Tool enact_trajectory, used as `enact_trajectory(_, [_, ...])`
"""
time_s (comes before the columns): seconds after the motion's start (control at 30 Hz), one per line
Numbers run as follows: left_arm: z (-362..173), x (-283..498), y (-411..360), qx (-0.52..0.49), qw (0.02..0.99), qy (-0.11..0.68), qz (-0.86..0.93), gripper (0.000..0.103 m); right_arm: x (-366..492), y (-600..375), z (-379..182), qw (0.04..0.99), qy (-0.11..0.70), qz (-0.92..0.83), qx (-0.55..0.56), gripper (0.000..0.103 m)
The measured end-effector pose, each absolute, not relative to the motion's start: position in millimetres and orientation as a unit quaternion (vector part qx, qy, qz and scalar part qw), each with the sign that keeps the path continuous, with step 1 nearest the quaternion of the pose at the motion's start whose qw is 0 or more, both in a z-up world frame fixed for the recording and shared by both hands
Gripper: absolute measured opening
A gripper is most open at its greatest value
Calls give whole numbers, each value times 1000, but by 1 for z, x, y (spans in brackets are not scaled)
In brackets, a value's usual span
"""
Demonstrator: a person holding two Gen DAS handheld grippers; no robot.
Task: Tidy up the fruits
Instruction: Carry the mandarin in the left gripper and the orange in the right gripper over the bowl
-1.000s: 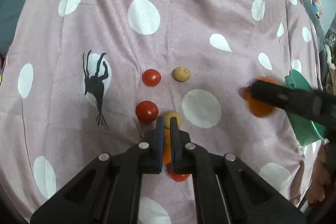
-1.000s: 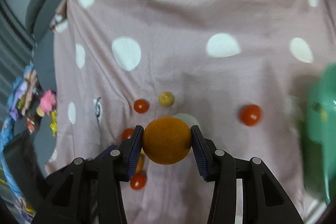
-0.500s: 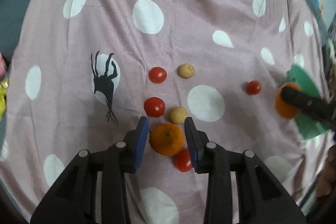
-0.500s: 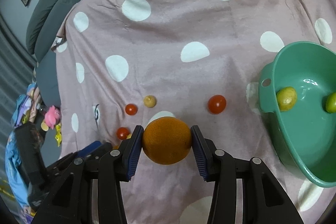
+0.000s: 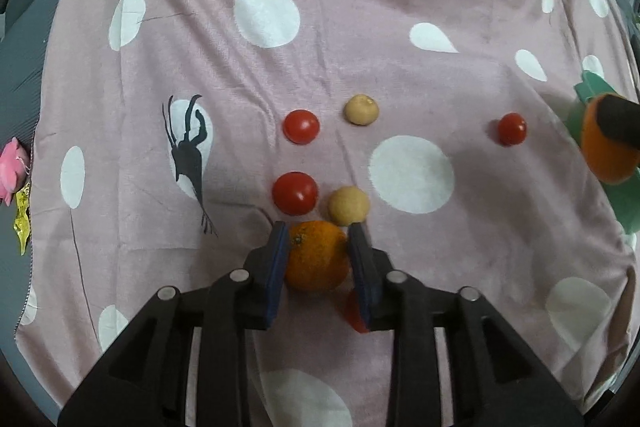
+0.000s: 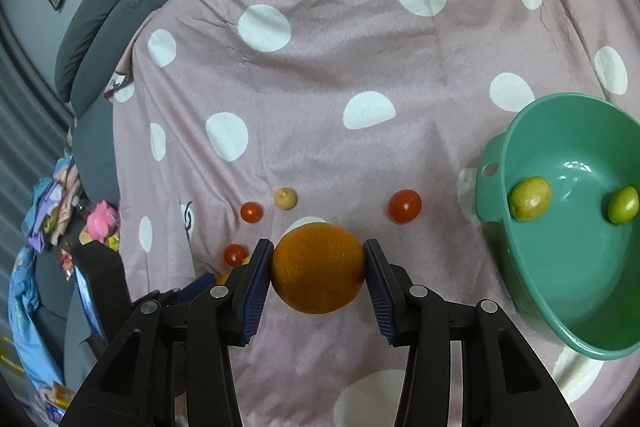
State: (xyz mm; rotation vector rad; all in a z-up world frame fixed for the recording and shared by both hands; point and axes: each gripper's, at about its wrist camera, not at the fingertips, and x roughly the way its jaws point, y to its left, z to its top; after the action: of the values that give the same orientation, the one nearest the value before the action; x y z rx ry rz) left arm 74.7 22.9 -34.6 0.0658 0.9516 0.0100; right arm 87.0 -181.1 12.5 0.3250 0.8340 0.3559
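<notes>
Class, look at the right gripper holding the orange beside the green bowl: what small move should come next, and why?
Probably carry the orange rightward over the green bowl. The right gripper grips it beside the bowl, not above it; two small fruits already lie inside.

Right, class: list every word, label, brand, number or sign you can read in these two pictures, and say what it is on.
No text can be read anywhere.
Yellow packet: print too blurred to read.
Pink cloth: only white dots and deer silhouettes, no words.

Your left hand-held gripper (image 5: 318,241) is angling downward, its jaws having just been opening, now flanking an orange. Your right hand-held gripper (image 6: 319,261) is clamping another orange.
</notes>
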Motion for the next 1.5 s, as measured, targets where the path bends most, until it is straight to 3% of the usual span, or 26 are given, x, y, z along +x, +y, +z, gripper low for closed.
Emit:
enact_trajectory(0.17, [-40, 82, 21, 36, 887, 460, 12, 36, 87, -178, 12, 885, 404, 175, 153, 47])
enact_trajectory(0.43, [-37, 77, 28, -13, 888, 459, 11, 31, 86, -179, 13, 886, 402, 176, 149, 47])
enact_trajectory(0.67, [0, 56, 14, -32, 908, 417, -21, 31, 82, -190, 24, 896, 383, 167, 151, 47])
enact_trajectory(1.17, [65, 45, -112, -30, 923, 343, -173, 31, 68, -275, 47, 922, 330, 67, 193, 48])
enact_trajectory(1.5, [58, 61, -181, -16, 904, 353, -241, 31, 57, -332, 38, 917, 322, -6, 234, 48])
